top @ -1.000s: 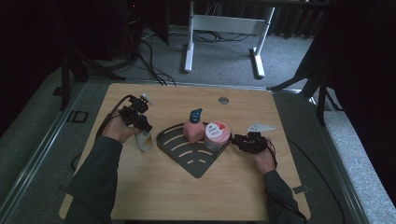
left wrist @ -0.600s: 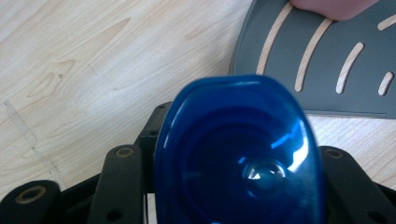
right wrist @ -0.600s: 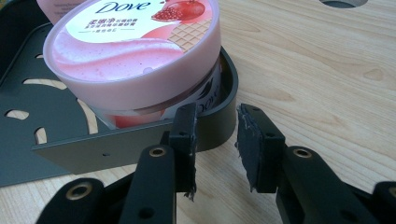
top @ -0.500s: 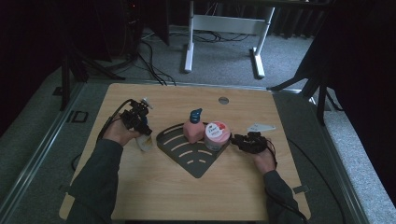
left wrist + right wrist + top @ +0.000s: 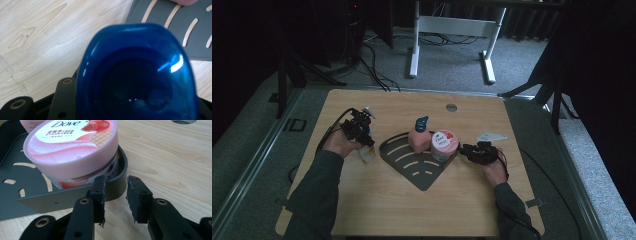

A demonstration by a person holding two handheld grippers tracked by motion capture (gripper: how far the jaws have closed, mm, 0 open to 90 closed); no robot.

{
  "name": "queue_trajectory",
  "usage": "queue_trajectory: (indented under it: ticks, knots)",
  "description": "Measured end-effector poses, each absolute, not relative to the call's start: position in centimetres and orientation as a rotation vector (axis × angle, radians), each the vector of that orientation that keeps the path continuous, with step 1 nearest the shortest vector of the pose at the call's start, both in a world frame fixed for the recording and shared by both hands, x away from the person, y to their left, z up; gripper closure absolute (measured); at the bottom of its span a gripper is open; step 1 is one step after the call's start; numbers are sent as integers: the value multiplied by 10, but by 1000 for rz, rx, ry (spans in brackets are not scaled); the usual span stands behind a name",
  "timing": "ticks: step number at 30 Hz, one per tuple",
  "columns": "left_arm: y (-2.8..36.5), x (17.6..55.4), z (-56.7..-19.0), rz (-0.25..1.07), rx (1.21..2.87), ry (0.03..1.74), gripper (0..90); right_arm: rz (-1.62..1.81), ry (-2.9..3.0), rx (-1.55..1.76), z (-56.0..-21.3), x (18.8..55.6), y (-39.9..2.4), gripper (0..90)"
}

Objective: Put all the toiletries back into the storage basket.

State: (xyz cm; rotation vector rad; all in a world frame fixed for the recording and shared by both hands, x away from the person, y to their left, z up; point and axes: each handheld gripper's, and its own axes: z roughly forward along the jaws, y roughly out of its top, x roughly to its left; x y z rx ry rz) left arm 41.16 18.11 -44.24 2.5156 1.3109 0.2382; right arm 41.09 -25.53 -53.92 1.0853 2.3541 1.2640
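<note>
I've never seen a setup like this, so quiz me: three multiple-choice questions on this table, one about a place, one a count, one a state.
1. Where does the Dove jar stand? A on bare wood; B in the dark tray; C on the floor.
2. How many containers stand in the tray? A one; B two; C four.
3. How are the right gripper's jaws? A clamped on the jar's lid; B open; C holding a spoon.
Answers: B, the jar sits inside the tray's wall; B, the jar and a pink pump bottle; B, the pads stand apart at the tray's corner.
</note>
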Motion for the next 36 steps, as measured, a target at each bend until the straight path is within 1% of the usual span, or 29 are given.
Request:
queue_trajectory:
  ticks: [11,36]
  knots:
    - [181,411,-444,234,2526,1309,522,1268,2353,1086,-540,411,-255,676]
    - [177,397,-442,203,2560,1230,544,1272,2353,1091,-540,411,-256,673]
